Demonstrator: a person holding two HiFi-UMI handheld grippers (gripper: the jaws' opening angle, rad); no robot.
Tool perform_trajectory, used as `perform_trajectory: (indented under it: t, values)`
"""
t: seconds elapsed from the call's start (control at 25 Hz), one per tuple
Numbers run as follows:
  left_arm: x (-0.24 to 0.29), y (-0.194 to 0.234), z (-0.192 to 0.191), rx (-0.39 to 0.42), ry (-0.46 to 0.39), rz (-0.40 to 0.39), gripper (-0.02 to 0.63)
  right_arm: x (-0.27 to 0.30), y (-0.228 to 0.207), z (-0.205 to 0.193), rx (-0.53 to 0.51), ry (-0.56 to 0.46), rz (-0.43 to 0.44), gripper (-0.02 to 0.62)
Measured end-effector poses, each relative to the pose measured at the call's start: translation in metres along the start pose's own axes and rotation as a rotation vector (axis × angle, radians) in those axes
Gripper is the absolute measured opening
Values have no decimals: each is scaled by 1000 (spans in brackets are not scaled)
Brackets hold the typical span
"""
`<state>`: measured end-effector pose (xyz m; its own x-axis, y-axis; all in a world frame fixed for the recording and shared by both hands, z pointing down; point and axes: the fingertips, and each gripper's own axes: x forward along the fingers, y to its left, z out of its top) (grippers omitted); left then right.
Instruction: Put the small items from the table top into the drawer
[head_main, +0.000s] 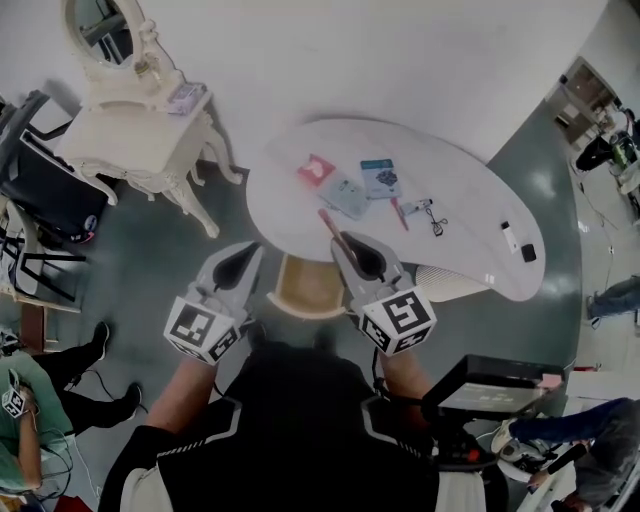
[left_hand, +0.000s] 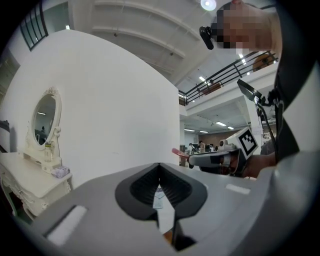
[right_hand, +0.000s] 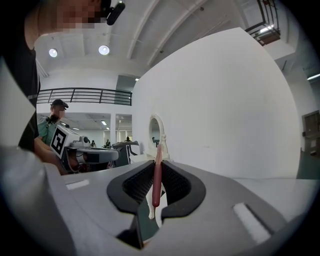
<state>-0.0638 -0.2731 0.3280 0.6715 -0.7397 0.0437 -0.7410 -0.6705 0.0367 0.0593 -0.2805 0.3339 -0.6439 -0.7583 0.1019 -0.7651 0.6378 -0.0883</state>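
I'm holding the right gripper (head_main: 343, 239) over the near edge of the white tabletop (head_main: 480, 185). Its fingers are clenching a slim red stick (right_hand: 157, 179). In the right gripper view the stick is standing upright between the two black pads, with its top poking out past the fingertips. From the head view, that free end is pointing out over the tabletop.

I'm keeping the left gripper (head_main: 252, 250) just beside the tabletop's left near edge, off the surface. Its fingers are pressing together at the tips and gripping nothing; the left gripper view is showing only a pale sliver through the gap behind them.

The tan drawer (head_main: 308, 288) is sitting open under the tabletop's near edge, between the two grippers. I cannot tell what is lying inside it.

The other small items are lying on the tabletop, well ahead of the right gripper:
- A pink packet (head_main: 317, 170) is lying farthest left.
- A pale blue packet (head_main: 347, 194) is lying just beside it.
- A blue-and-white card (head_main: 380, 177) is lying to the right of the two packets.
- A short red stick (head_main: 399, 213) is lying next along.
- A black eyelash curler (head_main: 433, 218) is resting near the short red stick.
- A small white piece (head_main: 509, 237) and a small black piece (head_main: 528, 253) are sitting close together at the far right end.

Off to the left, an ornate cream vanity (head_main: 150, 140) is standing apart from the tabletop. Its oval mirror (head_main: 100, 30) is rising above it.
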Motion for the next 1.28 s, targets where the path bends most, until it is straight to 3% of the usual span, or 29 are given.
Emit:
perform_trajectory:
  t: [0.24,0.56,1.28]
  values:
    - [-8,30,-2,6,-14,-41,0,19,5,-1,-3,18,-84,51]
    - [-13,49,-7,-2,-19,-94,0,36,15,-9,-19,54,-102,51]
    - [-2,65,-55,-37,52,-88,0,67,33,-82,-108,199,107,51]
